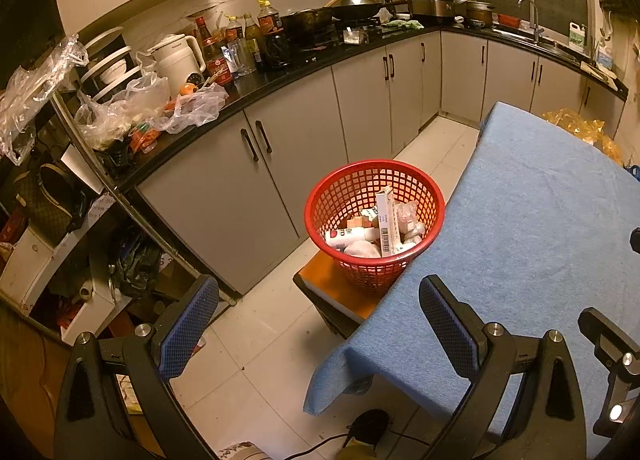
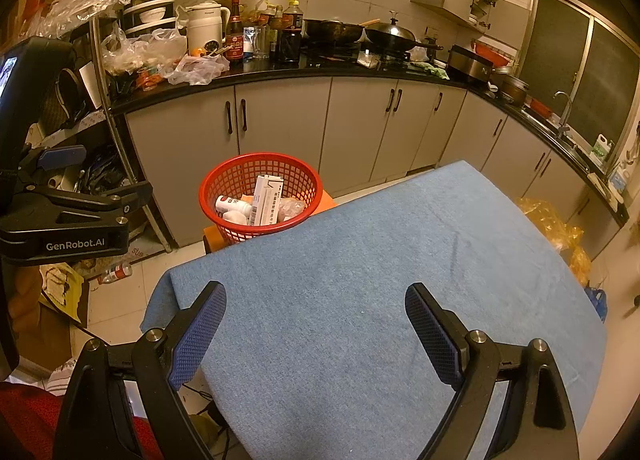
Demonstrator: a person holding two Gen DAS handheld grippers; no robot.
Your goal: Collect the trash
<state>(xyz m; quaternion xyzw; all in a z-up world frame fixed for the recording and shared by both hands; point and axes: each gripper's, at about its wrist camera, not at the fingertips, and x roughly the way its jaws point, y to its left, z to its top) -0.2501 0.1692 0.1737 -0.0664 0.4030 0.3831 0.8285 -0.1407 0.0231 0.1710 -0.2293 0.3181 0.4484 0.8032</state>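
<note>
**Both grippers empty, trash in the red basket**

Left wrist view: the left gripper has its jaws spread wide, holding nothing. The red mesh basket sits at twelve o'clock beyond them on an orange stool, touching the blue tablecloth. Inside lie a white carton, a white bottle and crumpled wrappers.

Right wrist view: the right gripper is likewise wide open over the tablecloth; the basket stands at eleven o'clock, well apart.

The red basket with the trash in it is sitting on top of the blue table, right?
Not quite. The red basket with the trash sits on an orange stool beside the blue table, not on top of it. The left wrist view shows this.
</note>
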